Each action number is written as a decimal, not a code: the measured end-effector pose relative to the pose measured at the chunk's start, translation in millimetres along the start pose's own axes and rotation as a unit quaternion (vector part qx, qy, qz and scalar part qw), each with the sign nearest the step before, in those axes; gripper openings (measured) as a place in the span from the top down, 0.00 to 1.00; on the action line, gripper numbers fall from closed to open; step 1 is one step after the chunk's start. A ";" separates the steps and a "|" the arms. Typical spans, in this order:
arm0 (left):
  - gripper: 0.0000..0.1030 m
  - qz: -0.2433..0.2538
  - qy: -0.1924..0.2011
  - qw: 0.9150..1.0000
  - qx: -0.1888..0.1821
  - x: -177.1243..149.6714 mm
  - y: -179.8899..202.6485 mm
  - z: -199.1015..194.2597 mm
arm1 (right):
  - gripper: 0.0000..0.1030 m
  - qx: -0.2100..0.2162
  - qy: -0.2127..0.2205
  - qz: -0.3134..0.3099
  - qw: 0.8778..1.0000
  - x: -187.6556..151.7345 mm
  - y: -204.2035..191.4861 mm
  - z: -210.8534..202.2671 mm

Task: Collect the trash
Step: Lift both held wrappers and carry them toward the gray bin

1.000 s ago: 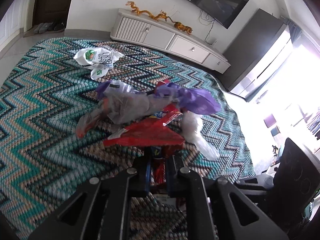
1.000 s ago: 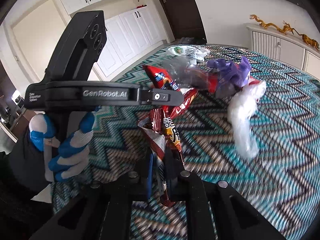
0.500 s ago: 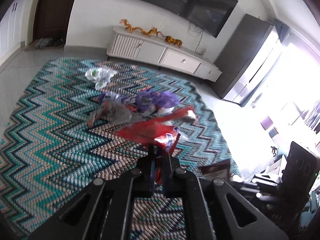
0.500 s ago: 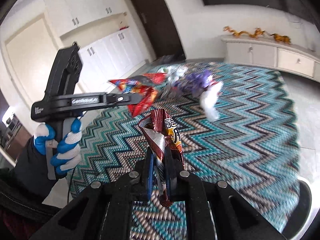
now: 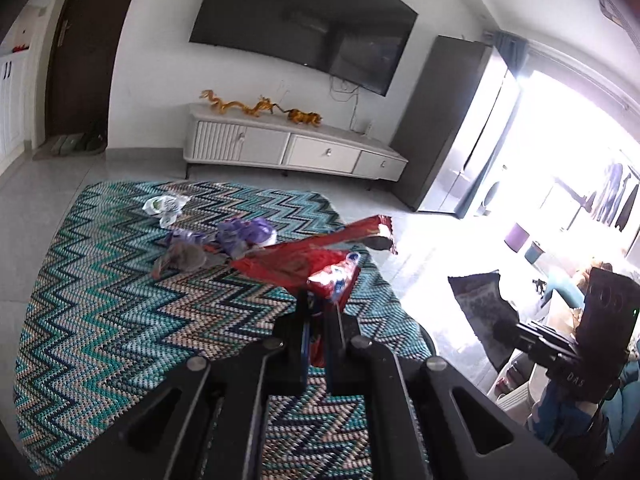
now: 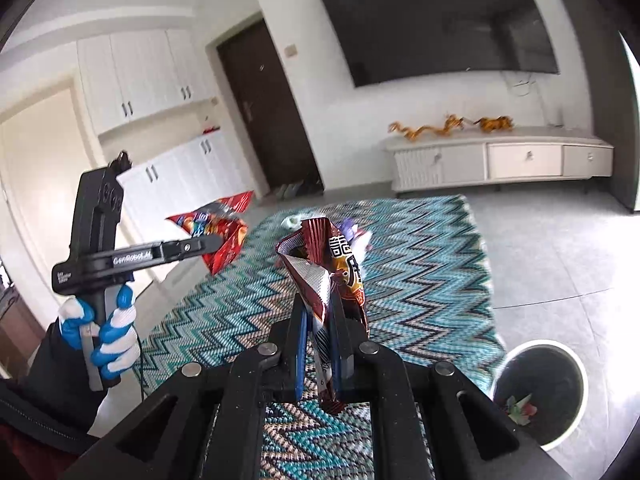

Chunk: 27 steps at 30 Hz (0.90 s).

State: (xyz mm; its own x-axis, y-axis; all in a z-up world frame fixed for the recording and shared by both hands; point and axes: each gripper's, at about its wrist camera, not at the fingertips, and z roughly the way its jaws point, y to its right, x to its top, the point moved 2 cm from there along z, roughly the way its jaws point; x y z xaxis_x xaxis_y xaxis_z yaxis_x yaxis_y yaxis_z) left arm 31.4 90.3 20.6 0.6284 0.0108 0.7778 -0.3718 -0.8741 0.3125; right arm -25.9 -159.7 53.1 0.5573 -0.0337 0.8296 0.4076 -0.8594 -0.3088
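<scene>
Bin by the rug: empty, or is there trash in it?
Not empty. The right wrist view shows the bin upright and open-topped, with a small crumpled scrap at the bottom; otherwise mostly empty.

I see a glossy red foil snack wrapper and a crinkled maroon foil wrapper. My matt black plastic grippers contrast with the coarse woven zigzag rug.

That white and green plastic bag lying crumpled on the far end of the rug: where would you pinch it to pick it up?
Probably from above, on a raised fold. The white and green bag lies flat and crumpled on the rug, apart from the purple bag, so its edges hug the carpet while the puckered middle offers something for two fingers to close on. Both grippers are full at present.
</scene>
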 end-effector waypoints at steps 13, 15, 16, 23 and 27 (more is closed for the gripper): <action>0.95 0.081 -0.048 0.994 -0.049 2.6 98.4 58.5 | 0.91 -0.075 0.044 0.062 0.994 -21.3 71.8 -62.5; 0.95 0.093 -0.065 0.992 -0.055 3.3 115.5 80.9 | 0.91 -0.088 0.045 0.075 0.992 -24.9 90.2 -66.7; 0.95 0.099 -0.073 0.991 -0.057 2.4 124.3 91.0 | 0.91 -0.096 0.046 0.082 0.991 -26.9 99.4 -69.8; 0.95 0.135 -0.142 0.978 -0.078 -4.1 172.4 173.1 | 0.91 -0.141 0.042 0.139 0.979 -42.5 170.0 -79.1; 0.95 0.158 -0.180 0.967 -0.087 -11.7 198.6 218.9 | 0.91 -0.157 0.028 0.159 0.974 -49.8 204.3 -72.5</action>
State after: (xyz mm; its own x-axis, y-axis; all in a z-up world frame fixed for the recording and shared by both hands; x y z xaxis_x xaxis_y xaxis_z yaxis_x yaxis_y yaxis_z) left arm 99.8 -189.7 -45.8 0.6507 -0.4407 0.6183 -0.6738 -0.7105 0.2027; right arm -22.8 -370.6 -17.6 0.5761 -0.3437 0.7417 -0.0248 -0.9142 -0.4044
